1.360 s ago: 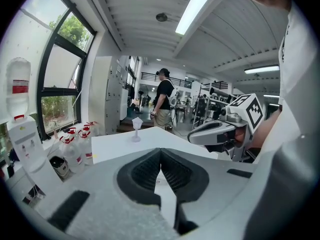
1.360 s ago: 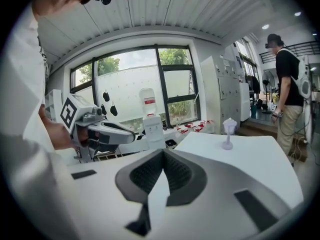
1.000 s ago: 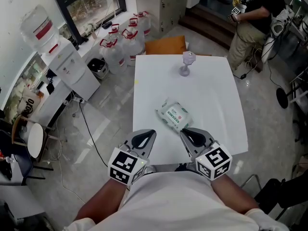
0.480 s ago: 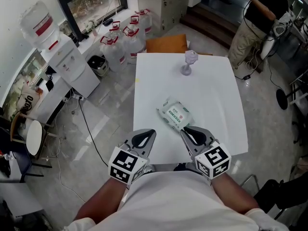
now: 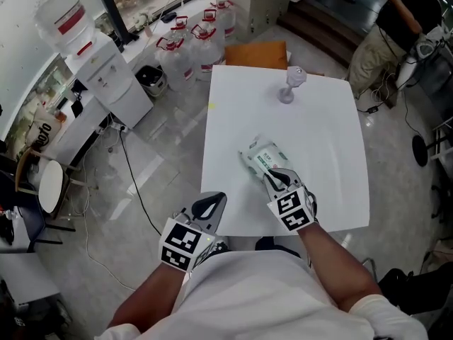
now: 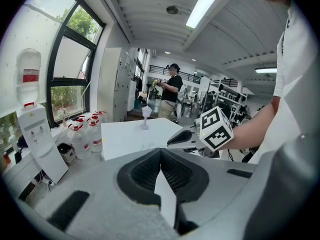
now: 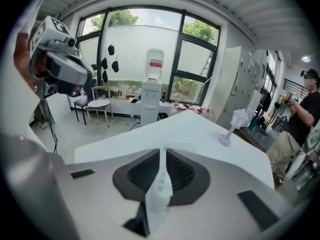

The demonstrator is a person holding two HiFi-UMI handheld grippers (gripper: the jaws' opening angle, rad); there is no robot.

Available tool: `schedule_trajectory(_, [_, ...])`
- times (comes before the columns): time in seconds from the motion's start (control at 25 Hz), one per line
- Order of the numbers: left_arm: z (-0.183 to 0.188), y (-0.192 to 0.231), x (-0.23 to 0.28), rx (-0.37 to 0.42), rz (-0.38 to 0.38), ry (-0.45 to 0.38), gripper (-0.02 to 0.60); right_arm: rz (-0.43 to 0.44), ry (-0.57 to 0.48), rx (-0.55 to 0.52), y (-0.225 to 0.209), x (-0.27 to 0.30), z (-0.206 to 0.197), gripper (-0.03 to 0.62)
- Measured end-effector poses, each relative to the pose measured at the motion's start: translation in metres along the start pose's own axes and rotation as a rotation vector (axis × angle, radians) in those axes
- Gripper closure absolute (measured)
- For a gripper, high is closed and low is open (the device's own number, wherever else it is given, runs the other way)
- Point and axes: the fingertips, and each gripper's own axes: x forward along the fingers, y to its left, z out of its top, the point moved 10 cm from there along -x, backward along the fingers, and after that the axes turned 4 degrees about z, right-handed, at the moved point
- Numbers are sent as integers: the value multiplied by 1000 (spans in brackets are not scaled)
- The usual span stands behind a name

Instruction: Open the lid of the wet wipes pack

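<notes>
The wet wipes pack [image 5: 262, 159], white with green print, lies aslant near the middle of the white table [image 5: 318, 133], its lid down. My right gripper [image 5: 278, 180] is low over the pack's near end, its tips at the pack's edge. In the right gripper view its jaws [image 7: 163, 156] stand a narrow slit apart, and the pack [image 7: 159, 194] shows through the slit, not visibly pinched. My left gripper [image 5: 212, 205] hangs off the table's near left edge, its jaws together and holding nothing [image 6: 160, 156].
A lilac goblet [image 5: 289, 85] stands at the table's far side. An orange chair seat [image 5: 256, 54] sits behind the table. Water jugs [image 5: 185, 48] and a dispenser [image 5: 106, 76] stand at the left. A person [image 5: 396, 27] works at the far right.
My right gripper has swung forward and down from the table's near edge onto the pack's near end, rolling as it went. The left gripper has sunk a little.
</notes>
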Motion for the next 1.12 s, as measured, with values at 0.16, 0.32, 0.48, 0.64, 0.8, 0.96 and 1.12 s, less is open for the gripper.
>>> schedule_trajectory(0.16, [-4,5,-5,-14,24,5,581,5,58,-21,-2,29,-6,545])
schedule_trajectory(0.32, [-8,7,-7,-28,46,10,581,12,118,-42,-4,51,-18,542])
schedule_trajectory(0.48, [-12,8,-9,-36,61,18,581,-7,167,-81,-4,69,-28,537])
schedule_trajectory(0.64, [-17,9,-12,-53,75,30,581,-18,198,-106,-3,80,-33,520])
schedule_trajectory(0.8, [-21,10,-14,-59,82,42,581,-38,207,-95,-3,86,-31,511])
schedule_trajectory(0.96, [-22,8,-13,-60,79,46,581,-74,216,-73,-4,91,-29,505])
schedule_trajectory(1.12, [-20,6,-11,-56,73,48,581,-145,226,-39,-8,91,-29,435])
